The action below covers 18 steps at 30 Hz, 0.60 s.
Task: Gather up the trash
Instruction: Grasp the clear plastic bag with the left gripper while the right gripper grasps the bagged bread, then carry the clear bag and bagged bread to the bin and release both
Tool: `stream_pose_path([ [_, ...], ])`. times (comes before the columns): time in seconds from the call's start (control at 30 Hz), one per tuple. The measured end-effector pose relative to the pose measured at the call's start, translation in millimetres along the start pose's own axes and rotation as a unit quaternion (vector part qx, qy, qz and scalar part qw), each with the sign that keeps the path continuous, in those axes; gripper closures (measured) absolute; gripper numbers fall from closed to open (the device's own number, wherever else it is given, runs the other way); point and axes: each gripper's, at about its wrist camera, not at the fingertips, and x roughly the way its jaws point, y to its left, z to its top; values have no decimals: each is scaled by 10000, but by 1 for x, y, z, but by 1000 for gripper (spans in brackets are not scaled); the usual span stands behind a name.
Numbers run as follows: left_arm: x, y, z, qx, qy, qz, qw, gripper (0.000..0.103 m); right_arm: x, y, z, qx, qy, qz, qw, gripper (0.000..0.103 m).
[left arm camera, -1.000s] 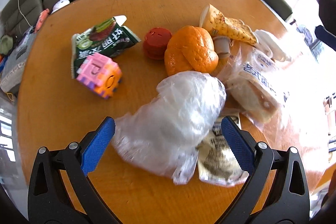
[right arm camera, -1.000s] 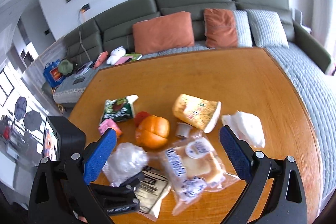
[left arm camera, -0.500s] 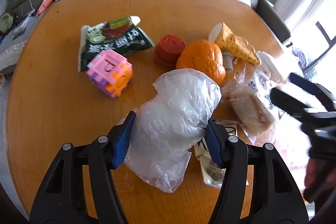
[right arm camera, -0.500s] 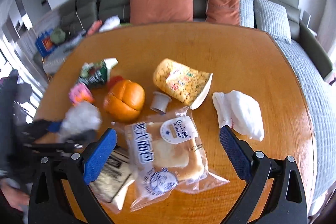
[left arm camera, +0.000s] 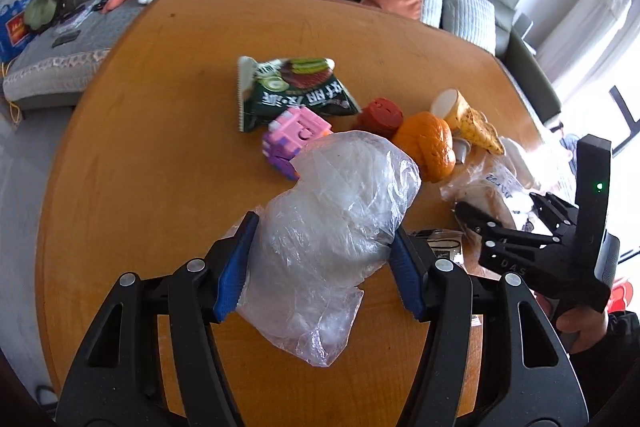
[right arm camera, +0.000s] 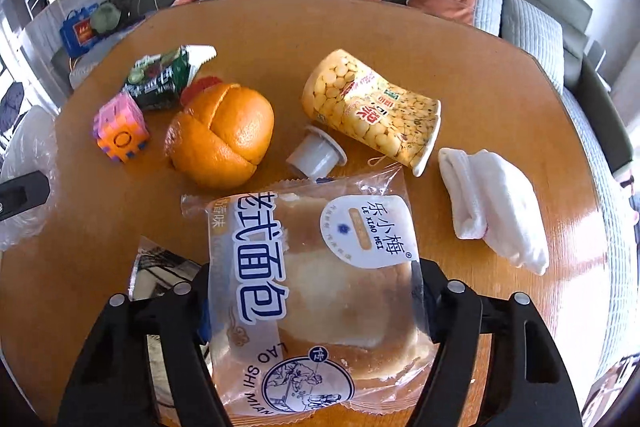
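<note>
Two grips at once: left gripper (left arm camera: 320, 267) pinching a crumpled clear plastic bag (left arm camera: 332, 227) at lower centre of its frame, lifted off the wooden surface (left arm camera: 160, 187). Right gripper (right arm camera: 312, 311), jaws just closing, flanking a wrapped bread packet (right arm camera: 316, 291) at lower centre; contact of the pads hidden by the wrapper. Further up the frame: orange peel (right arm camera: 224, 135), tipped paper cup (right arm camera: 372, 107), white tissue (right arm camera: 492, 203).
</note>
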Motion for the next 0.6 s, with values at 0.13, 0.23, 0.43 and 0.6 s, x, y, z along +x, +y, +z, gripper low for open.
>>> stream_pose_path([
  [0.13, -13, 7, -4, -7, -139, 11, 9999, 42, -26, 2, 0, 53, -222, 38, 9997, 31],
  [0.23, -24, 14, -8, -23, -237, 41, 9997, 42, -46, 11, 5, -5, -383, 124, 9992, 31],
  [0.43, -46, 44, -19, -185, -388, 165, 9989, 42, -74, 53, 18, -231, -602, 447, 9969, 31],
  [0.6, -71, 88, -32, -443, -499, 381, 9970, 42, -87, 106, 26, -503, -684, 822, 9930, 31],
])
